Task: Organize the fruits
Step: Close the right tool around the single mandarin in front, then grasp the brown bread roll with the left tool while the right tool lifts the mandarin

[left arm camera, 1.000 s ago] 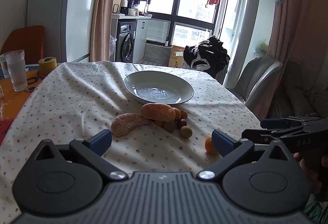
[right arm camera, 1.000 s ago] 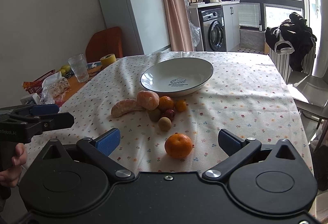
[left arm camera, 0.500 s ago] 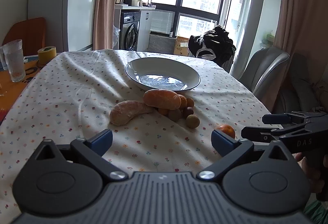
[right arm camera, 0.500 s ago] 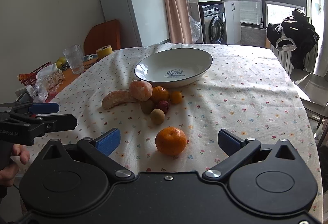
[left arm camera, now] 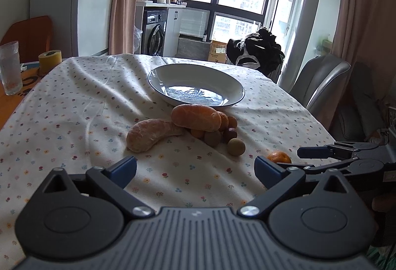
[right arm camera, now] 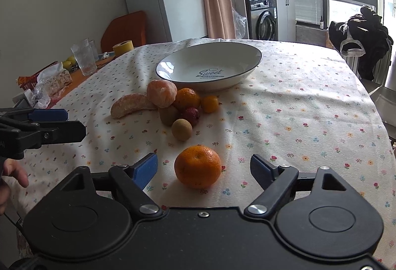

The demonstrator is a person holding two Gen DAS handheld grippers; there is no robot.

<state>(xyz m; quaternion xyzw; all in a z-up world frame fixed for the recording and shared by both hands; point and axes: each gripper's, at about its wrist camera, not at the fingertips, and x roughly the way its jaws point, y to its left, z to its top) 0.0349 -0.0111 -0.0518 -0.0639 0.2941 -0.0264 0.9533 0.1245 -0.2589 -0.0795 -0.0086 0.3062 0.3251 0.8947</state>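
A white plate (right arm camera: 250, 47) (left arm camera: 158, 83) marked "Sweet" sits empty on the flowered cloth. In front of it lies a cluster of fruit: a peeled mandarin (right arm camera: 162, 93) (left arm camera: 195, 118), a peeled segment (right arm camera: 132, 104) (left arm camera: 148, 134), small oranges, brown round fruits (right arm camera: 182, 129) (left arm camera: 236, 146) and a dark red one (right arm camera: 191, 114). A whole mandarin (right arm camera: 197, 166) (left arm camera: 278, 157) lies apart, between the blue pads of my right gripper (right arm camera: 204, 168), which is open and not touching it. My left gripper (left arm camera: 195, 168) is open over bare cloth.
Drinking glasses (right arm camera: 84, 59) (left arm camera: 10, 67), a yellow tape roll (left arm camera: 49, 59) and snack bags (right arm camera: 49, 82) stand at the left table edge. A grey chair (left arm camera: 321, 82) with dark clothes (left arm camera: 255, 50) behind it stands on the right. A hand (right arm camera: 10, 171) holds the left gripper.
The right gripper has moved forward, so the whole mandarin now lies between its pads. The left gripper has advanced slightly toward the fruit cluster. Both stay open.
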